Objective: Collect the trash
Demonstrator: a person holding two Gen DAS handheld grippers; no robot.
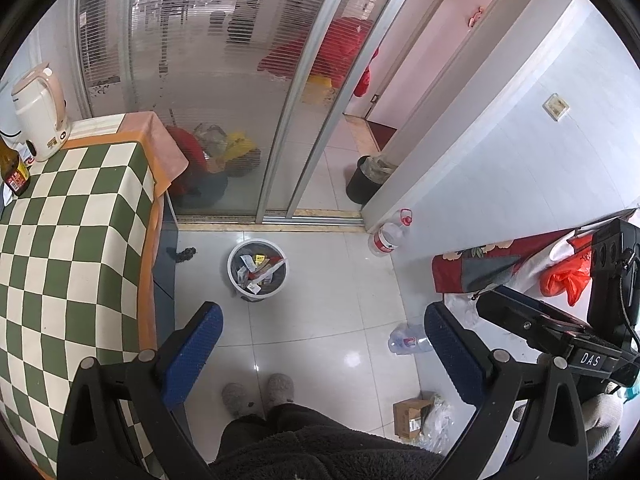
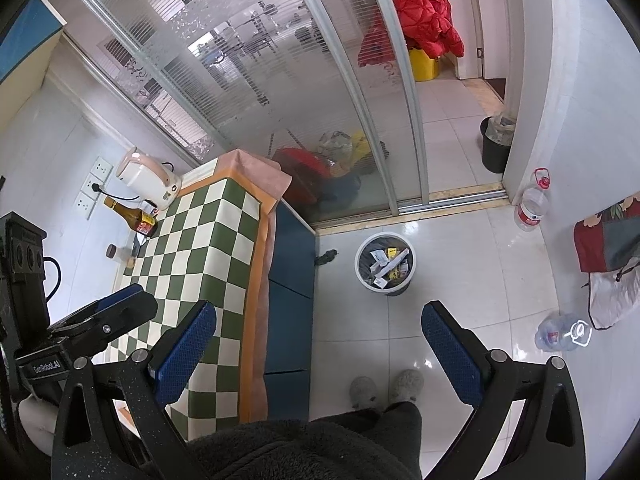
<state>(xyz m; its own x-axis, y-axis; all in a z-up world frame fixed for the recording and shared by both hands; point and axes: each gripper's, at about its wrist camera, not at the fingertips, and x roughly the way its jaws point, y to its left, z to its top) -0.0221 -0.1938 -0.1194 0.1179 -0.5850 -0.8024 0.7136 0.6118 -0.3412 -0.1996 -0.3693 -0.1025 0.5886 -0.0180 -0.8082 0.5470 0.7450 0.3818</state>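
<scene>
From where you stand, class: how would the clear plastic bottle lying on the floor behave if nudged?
The clear plastic bottle looks empty, so it is probably light. Lying on its side on the glossy white tile floor, it would likely roll or skid.

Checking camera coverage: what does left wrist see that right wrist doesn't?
Left wrist only: cardboard box on the floor and orange plastic bag.
Right wrist only: wall sockets and a small jar behind the table.
Both: white trash bin, kettle, checkered table, fallen clear bottle. Both grippers open, empty.
</scene>
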